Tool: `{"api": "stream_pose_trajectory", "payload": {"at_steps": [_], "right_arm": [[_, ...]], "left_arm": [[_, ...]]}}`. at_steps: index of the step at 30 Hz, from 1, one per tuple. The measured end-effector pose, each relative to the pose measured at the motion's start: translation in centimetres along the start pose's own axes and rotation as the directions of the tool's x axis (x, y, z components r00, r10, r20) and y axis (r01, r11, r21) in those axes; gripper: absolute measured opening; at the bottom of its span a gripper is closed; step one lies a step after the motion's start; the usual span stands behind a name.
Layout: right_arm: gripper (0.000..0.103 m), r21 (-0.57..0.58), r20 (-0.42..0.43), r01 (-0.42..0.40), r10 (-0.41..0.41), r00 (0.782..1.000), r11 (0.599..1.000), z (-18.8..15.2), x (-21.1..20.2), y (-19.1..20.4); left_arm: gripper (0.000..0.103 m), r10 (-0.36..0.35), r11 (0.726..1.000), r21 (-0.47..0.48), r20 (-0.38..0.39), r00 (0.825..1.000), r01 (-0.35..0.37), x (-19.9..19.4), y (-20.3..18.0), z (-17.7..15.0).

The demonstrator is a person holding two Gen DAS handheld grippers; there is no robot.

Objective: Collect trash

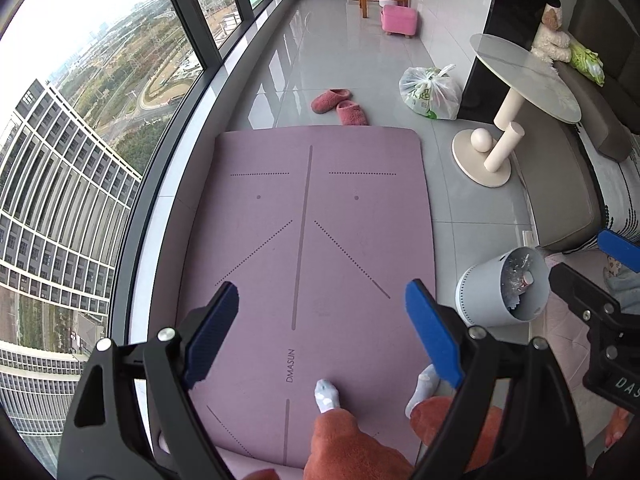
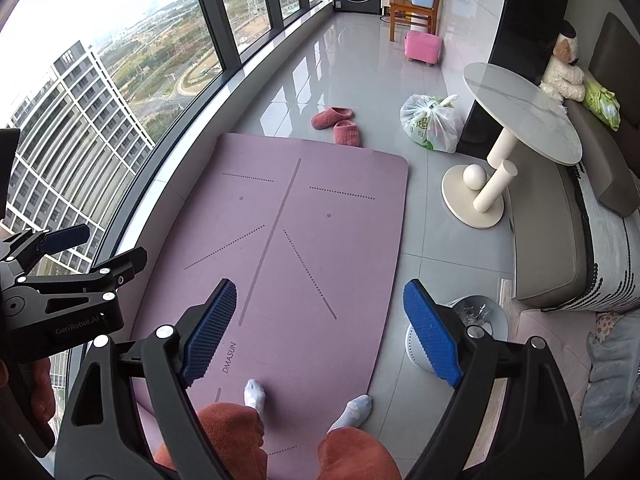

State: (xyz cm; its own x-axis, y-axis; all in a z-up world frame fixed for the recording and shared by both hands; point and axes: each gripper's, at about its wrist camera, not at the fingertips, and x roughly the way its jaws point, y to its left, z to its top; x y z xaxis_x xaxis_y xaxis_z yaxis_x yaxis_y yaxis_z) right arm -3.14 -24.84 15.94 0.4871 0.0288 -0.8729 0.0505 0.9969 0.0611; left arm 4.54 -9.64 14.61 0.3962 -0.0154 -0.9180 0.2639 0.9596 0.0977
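Observation:
A pale grey trash bin (image 1: 504, 288) stands on the floor to the right of the mat, with crumpled wrappers and foil in its open top. In the right wrist view the bin (image 2: 484, 312) is partly hidden behind a blue pad. A tied white plastic bag (image 1: 430, 92) (image 2: 432, 124) sits on the tiles beyond the mat. My left gripper (image 1: 324, 332) hangs high over the mat, open and holding nothing. My right gripper (image 2: 322, 334) is also open and holds nothing. Each gripper shows at the edge of the other's view: the right gripper (image 1: 592, 264) and the left gripper (image 2: 100, 248).
A mauve yoga mat (image 1: 320, 220) covers the floor, with the person's socked feet (image 1: 327, 394) on its near end. Pink slippers (image 1: 338, 106) lie past it. A round pedestal table (image 1: 524, 76), a sofa (image 1: 568, 200) and a pink stool (image 1: 398, 20) stand to the right. Windows run along the left.

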Motion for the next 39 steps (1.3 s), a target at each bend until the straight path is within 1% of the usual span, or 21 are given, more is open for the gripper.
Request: {"api": "stream_pose_trajectory", "payload": {"at_steps": [3, 4, 6, 8, 12, 15, 18, 22, 25, 32, 35, 39], "right_arm": [[0.082, 0.008, -0.001, 0.019, -0.019, 1.0, 1.0, 0.6, -0.5, 0.8], [0.082, 0.012, 0.003, 0.033, -0.033, 0.999, 0.999, 0.7, -0.5, 1.2], [0.082, 0.032, 0.006, 0.062, -0.062, 0.998, 0.998, 1.0, -0.9, 2.2], [0.082, 0.059, 0.016, 0.083, -0.084, 0.996, 0.995, 1.4, -1.6, 3.2], [0.082, 0.075, 0.044, 0.125, -0.129, 0.991, 0.989, 1.6, -3.1, 5.7], [0.082, 0.089, 0.05, 0.14, -0.145, 0.988, 0.986, 1.9, -3.6, 6.9], [0.082, 0.074, 0.058, 0.141, -0.145, 0.988, 0.987, 2.0, -4.0, 8.6], [0.082, 0.069, 0.056, 0.124, -0.128, 0.99, 0.99, 2.4, -3.6, 10.3], [0.082, 0.059, 0.063, 0.118, -0.122, 0.991, 0.991, 2.8, -3.3, 11.1], [0.082, 0.035, 0.052, 0.109, -0.11, 0.993, 0.993, 3.5, -2.4, 12.2], [0.082, 0.023, 0.045, 0.105, -0.106, 0.993, 0.994, 3.8, -1.9, 12.1], [0.082, 0.005, 0.035, 0.101, -0.101, 0.994, 0.995, 4.0, -1.5, 12.4]], "left_arm": [[0.085, -0.036, 0.999, 0.031, 0.011, 0.999, 0.035, -0.5, 0.8, 1.1], [0.085, -0.036, 0.998, 0.044, 0.018, 0.999, 0.036, -0.7, 1.1, 1.3], [0.085, -0.036, 0.996, 0.079, 0.007, 0.999, 0.035, -0.7, 1.8, 1.7], [0.085, -0.047, 0.994, 0.103, 0.006, 0.999, 0.047, -0.9, 2.7, 1.9], [0.085, -0.083, 0.986, 0.146, 0.004, 0.997, 0.081, -1.2, 4.6, 1.7], [0.085, -0.103, 0.982, 0.158, -0.006, 0.995, 0.102, -1.4, 6.3, 1.4], [0.085, -0.105, 0.978, 0.179, -0.008, 0.994, 0.105, -1.5, 7.7, 1.2], [0.085, -0.11, 0.973, 0.204, 0.013, 0.994, 0.105, -2.2, 9.0, 1.0], [0.085, -0.105, 0.974, 0.204, 0.027, 0.994, 0.097, -2.1, 9.5, 1.1], [0.085, -0.115, 0.981, 0.156, 0.006, 0.993, 0.113, -1.0, 10.4, 1.1], [0.085, -0.102, 0.985, 0.142, 0.003, 0.995, 0.101, -0.8, 10.9, 0.9], [0.085, -0.103, 0.987, 0.122, 0.002, 0.995, 0.102, -0.8, 11.8, 1.1]]}}
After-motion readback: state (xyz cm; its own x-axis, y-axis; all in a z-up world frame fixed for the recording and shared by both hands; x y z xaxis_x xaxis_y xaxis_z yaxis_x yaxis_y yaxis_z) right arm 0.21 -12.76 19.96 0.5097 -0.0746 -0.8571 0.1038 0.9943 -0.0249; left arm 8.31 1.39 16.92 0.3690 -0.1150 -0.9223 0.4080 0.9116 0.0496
